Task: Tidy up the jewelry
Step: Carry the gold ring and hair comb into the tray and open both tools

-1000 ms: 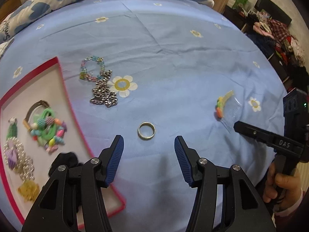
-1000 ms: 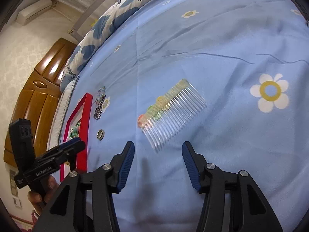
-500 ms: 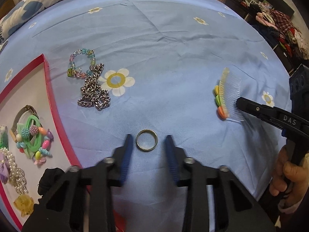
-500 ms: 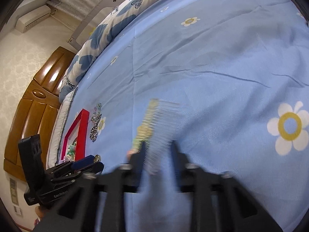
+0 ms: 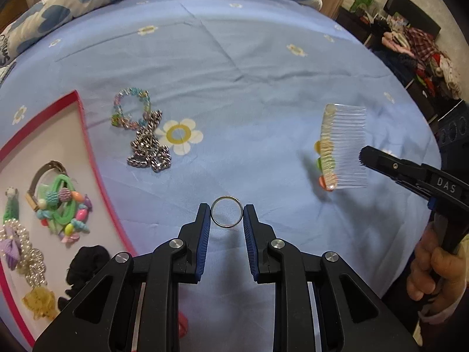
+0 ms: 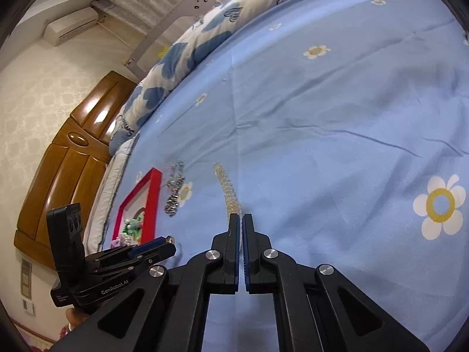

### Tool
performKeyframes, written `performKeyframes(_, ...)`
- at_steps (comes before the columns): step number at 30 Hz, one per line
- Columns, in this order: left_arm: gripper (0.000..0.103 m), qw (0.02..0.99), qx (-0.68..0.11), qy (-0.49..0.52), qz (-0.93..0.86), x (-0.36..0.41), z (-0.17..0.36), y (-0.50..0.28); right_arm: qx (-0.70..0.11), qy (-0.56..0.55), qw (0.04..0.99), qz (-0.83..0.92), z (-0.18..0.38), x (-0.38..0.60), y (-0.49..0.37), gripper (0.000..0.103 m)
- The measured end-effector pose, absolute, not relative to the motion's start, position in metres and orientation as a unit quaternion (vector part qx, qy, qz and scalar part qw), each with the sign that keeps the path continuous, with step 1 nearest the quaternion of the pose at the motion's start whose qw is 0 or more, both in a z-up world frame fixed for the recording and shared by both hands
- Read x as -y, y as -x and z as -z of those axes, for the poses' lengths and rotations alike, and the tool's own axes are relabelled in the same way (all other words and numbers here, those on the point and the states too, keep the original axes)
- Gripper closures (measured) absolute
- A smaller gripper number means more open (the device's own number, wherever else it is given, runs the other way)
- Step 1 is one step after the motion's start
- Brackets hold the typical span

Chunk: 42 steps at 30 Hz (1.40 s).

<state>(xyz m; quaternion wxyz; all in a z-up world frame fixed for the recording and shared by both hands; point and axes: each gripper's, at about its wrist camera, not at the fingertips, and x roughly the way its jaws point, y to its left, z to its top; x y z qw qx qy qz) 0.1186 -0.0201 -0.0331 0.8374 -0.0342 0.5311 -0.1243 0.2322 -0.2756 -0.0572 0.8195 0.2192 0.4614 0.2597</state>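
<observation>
The left hand-held gripper (image 5: 227, 216) is pinching a thin metal ring (image 5: 227, 212) edge-on between its two blue pads, the jaws closed only to the ring's own width, and the ring is standing upright just clear of the blue bedsheet (image 5: 263, 94). The right hand-held gripper (image 6: 241, 218) is nearly fully closed on the teeth of a clear hair comb (image 5: 344, 146), which is hanging in the air off to the left gripper's right, its coloured trim facing the sheet. Both pieces are probably heading for the red-rimmed tray (image 5: 96, 170) lying to the left gripper's left, where a green hair tie, pearls and a black scrunchie are already sitting. The ring is being held only at two small spots on its rim, so it is likely worth keeping the squeeze steady and moving across level and slowly. Releasing low over a bare patch should help, since a ring dropped on edge may roll. A beaded bracelet (image 5: 130, 108) and a chunky chain (image 5: 149, 152) are waiting ahead and to the left.
</observation>
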Motion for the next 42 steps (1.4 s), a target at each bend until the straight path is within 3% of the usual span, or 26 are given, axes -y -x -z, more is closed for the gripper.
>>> performKeyframes(21, 0.082, 0.866, -0.487, 0.103, 0.057, -0.061, -0.011, -0.063, -0.454, -0.187, 0.806, -0.331, 0.027, 0.216, -0.213, 0.102)
performKeyframes(42, 0.082, 0.867, -0.466, 0.167, -0.057, -0.169, -0.009, -0.013, -0.479, -0.139, 0.755, -0.426, 0.023, 0.109, -0.189, 0.102)
